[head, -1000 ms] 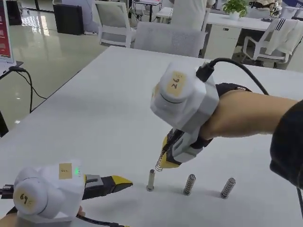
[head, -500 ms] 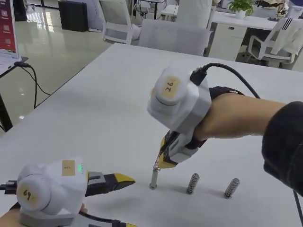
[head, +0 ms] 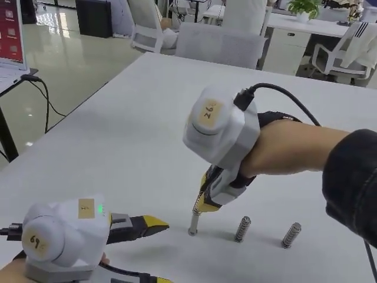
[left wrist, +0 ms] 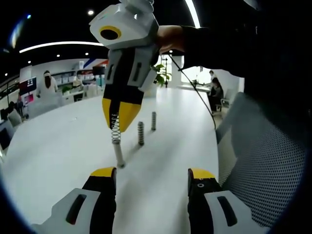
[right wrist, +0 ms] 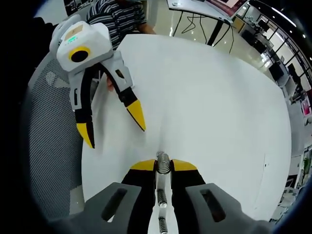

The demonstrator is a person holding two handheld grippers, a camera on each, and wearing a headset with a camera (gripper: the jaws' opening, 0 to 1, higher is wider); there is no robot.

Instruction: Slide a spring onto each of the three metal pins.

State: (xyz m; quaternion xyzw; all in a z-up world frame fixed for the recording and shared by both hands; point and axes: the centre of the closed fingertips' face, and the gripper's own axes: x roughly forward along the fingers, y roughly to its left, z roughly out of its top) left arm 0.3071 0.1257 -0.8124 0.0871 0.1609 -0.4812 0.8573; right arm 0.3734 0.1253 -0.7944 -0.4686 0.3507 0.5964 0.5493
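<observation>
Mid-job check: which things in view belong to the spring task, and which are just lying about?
Job: spring, held by right hand-held gripper; bare pin beneath it; two pins already carrying springs.
Lying about: grey chair, floor cable, potted plant.

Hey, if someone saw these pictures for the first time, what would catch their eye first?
The right gripper over the white table, jaws shut on a spring held at the top of the bare pin. To its right, two more pins already wear springs; the left gripper sits open at the near left.
</observation>
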